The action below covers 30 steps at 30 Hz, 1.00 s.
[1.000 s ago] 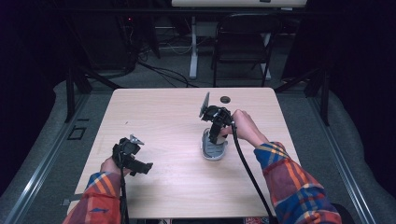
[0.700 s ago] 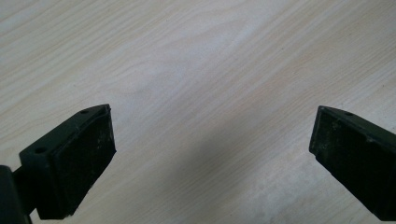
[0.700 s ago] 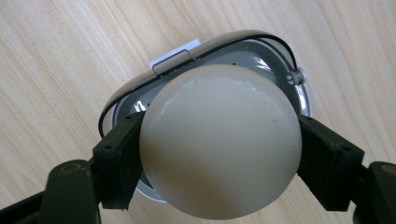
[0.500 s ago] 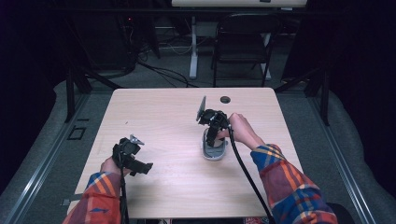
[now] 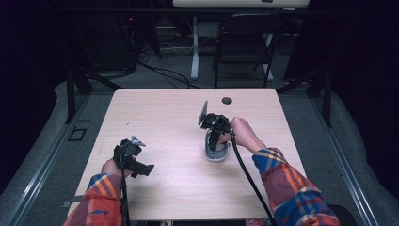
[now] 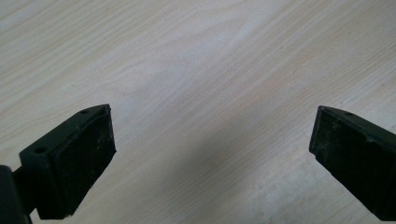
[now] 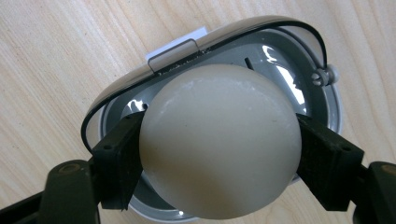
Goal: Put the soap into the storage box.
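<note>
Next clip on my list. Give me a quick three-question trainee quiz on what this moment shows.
1. True or false: the right gripper is shut on the pale egg.
2. What lies directly under the egg? A) a wooden bowl B) a grey metal egg slicer C) a folded cloth
3. How do the left gripper's jaws stand, and what is between them?

Key:
1. True; both pads press on the egg's sides.
2. B; the slicer sits on the wooden table, its wire frame hinged up.
3. Wide open, with only bare table showing between them.
</note>
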Each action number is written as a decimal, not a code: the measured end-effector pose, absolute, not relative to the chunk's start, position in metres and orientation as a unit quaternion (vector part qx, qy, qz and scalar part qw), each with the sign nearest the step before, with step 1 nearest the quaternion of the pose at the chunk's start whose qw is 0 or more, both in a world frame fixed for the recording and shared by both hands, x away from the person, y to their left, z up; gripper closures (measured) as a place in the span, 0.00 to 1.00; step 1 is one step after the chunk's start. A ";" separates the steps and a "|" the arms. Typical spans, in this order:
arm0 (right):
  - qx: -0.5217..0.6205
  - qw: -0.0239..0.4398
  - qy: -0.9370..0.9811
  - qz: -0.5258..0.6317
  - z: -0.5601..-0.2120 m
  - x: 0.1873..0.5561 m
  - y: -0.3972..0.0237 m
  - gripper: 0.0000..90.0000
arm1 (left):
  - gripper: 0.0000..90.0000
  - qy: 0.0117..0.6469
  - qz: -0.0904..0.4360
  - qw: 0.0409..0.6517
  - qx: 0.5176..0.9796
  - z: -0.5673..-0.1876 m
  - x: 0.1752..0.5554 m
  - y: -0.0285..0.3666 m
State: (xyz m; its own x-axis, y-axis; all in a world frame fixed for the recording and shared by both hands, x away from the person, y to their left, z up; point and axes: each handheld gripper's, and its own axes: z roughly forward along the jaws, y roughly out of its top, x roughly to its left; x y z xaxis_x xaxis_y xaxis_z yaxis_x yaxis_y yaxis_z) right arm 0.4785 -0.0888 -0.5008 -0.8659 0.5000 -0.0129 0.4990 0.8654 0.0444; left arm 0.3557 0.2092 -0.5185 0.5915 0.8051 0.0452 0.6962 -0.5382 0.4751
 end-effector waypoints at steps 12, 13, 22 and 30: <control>0.263 0.009 0.965 0.011 -0.507 0.477 -0.093 0.26 | 0.00 0.431 0.128 0.209 0.868 -0.518 0.356 0.209; 0.263 0.009 0.965 0.011 -0.507 0.477 -0.093 0.26 | 0.00 0.431 0.128 0.209 0.868 -0.518 0.356 0.209; 0.263 0.013 0.964 0.023 -0.500 0.474 -0.098 0.25 | 0.00 0.431 0.127 0.210 0.869 -0.519 0.356 0.209; 0.260 0.026 0.964 0.043 -0.484 0.467 -0.104 0.19 | 0.00 0.430 0.127 0.209 0.869 -0.519 0.356 0.209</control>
State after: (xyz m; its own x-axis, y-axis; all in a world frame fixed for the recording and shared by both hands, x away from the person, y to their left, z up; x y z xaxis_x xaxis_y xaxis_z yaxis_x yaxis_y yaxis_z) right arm 0.4670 -0.1044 -0.4842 -0.8630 0.5044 -0.0282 0.4998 0.8607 0.0970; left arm 0.3555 0.2087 -0.5186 0.5980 0.8005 0.0415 0.6938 -0.5428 0.4732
